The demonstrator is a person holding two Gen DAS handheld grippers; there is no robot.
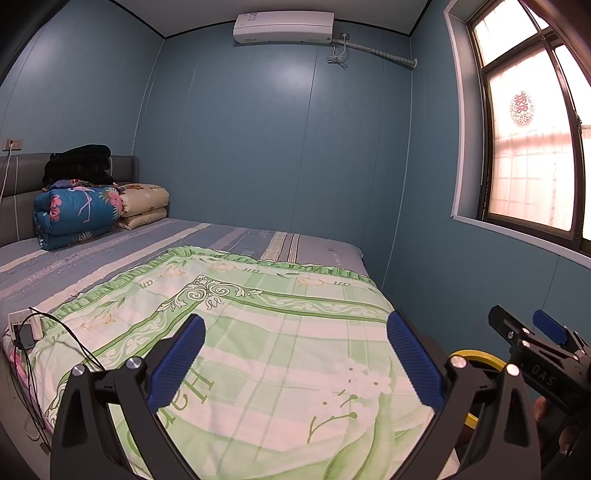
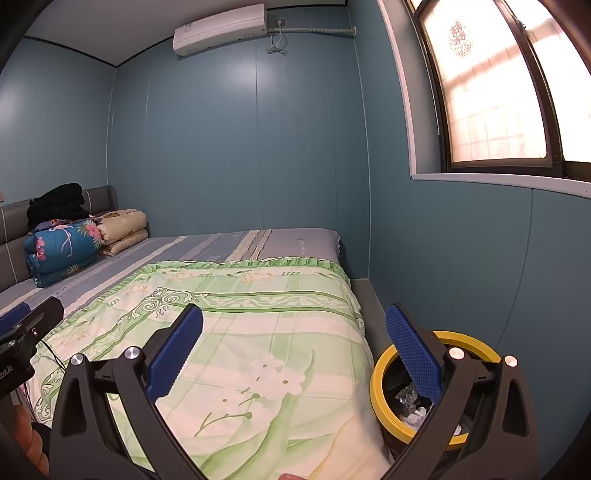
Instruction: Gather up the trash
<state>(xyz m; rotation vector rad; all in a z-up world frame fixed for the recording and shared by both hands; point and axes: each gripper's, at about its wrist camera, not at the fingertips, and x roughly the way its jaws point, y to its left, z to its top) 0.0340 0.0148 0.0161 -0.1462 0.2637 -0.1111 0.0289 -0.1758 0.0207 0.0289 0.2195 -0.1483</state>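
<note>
Over the foot of the bed [image 1: 229, 240], both tools hang in the air, nothing between the fingers.

Left tool [image 1: 295, 363]: spread wide, blue pads apart, empty. Under it only the green floral quilt [image 1: 266, 332]. Right tool [image 2: 293, 360]: same, spread wide, empty. Its right finger [image 2: 413, 354] overlaps the bin's rim in the right wrist view; cannot tell whether they touch or the finger is just above it.

Bin [image 2: 384, 384]: yellow rim, dark body, on the floor [image 2: 373, 317] just beside the bed's right edge, between the bed and the blue wall [image 2: 480, 277] under the window [image 2: 487, 92]. Inside it, crumpled clear and white trash [image 2: 410, 402] shows at the bottom. In the left wrist view only an arc of the yellow rim shows behind the left tool's right arm.

No loose trash visible on the quilt in either view.

Each tool shows at the edge of the other's camera; fingers of a hand [image 2: 31, 443] grip the left tool's handle at the lower left of the right wrist view.

Elsewhere: folded quilts and a dark bundle [image 1: 79, 164] stacked at the headboard [image 1: 123, 166], a white power strip [image 1: 22, 325] with black cables at the bed's left edge, an air conditioner [image 1: 282, 26] high on the far wall.
</note>
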